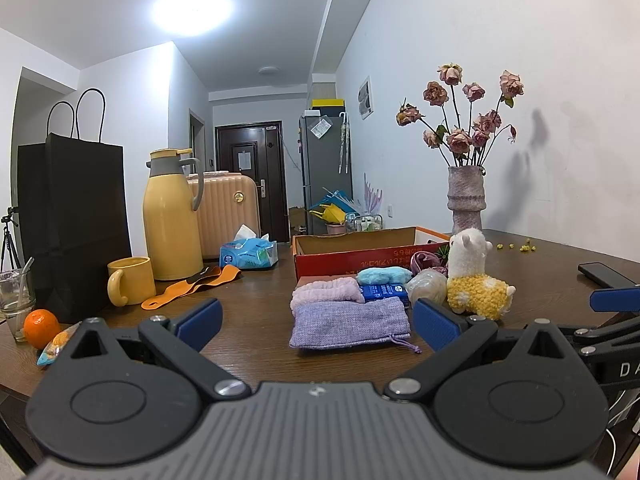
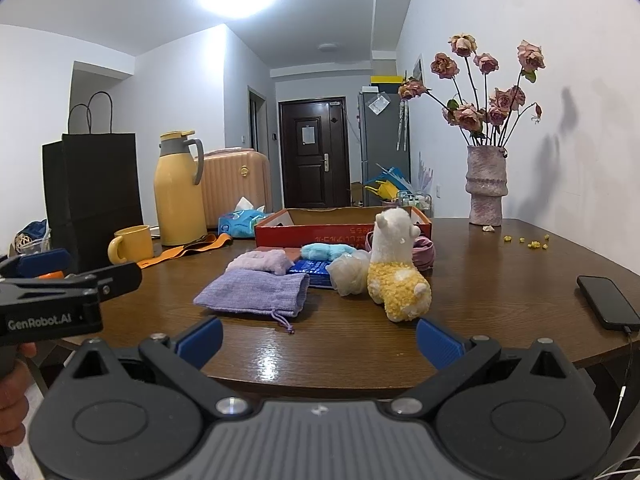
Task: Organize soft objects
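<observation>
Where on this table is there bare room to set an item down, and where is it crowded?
Bare wood lies between the plush alpaca and the phone, and in front of the purple pouch toward the near table edge. It is crowded between the pouch and the red box, and around the yellow mug.

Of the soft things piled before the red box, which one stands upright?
The plush alpaca, white head and yellow woolly body, at the right end of the pile. The lilac drawstring pouch, pink towel and blue fluffy piece all lie flat.

Box (image 1: 360, 258) interior hidden by its wall — blue packet (image 1: 382, 292) half covered
</observation>
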Available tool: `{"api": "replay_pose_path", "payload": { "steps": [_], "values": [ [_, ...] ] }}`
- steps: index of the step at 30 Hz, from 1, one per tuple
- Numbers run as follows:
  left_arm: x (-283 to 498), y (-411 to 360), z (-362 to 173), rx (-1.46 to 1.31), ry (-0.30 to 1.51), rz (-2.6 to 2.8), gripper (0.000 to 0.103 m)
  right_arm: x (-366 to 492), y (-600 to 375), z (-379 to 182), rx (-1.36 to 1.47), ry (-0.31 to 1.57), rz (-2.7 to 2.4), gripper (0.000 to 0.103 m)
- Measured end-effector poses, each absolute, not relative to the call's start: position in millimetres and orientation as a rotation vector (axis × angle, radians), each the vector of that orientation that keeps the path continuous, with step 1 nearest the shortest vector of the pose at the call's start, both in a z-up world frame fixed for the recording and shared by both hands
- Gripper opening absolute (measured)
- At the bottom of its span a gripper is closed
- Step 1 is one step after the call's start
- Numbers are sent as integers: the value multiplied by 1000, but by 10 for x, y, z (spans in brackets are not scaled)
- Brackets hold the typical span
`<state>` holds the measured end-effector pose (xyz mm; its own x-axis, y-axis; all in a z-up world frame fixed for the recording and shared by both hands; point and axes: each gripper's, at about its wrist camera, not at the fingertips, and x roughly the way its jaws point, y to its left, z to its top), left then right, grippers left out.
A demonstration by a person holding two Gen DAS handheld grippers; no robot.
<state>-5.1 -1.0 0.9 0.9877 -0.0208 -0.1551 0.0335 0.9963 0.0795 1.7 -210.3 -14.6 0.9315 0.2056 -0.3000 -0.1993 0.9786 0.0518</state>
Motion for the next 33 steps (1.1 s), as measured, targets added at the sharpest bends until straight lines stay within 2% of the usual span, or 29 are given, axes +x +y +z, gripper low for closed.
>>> {"api": "replay_pose_path", "payload": {
  "steps": [24,33],
  "values": [
    [-50,-20,0,82,156,-30,103,1,-2118,-133,18,295,208,103],
    [50,-10,-29,56,222,-29,103,25,-2131,-155,20,290,202,103]
  ]
}}
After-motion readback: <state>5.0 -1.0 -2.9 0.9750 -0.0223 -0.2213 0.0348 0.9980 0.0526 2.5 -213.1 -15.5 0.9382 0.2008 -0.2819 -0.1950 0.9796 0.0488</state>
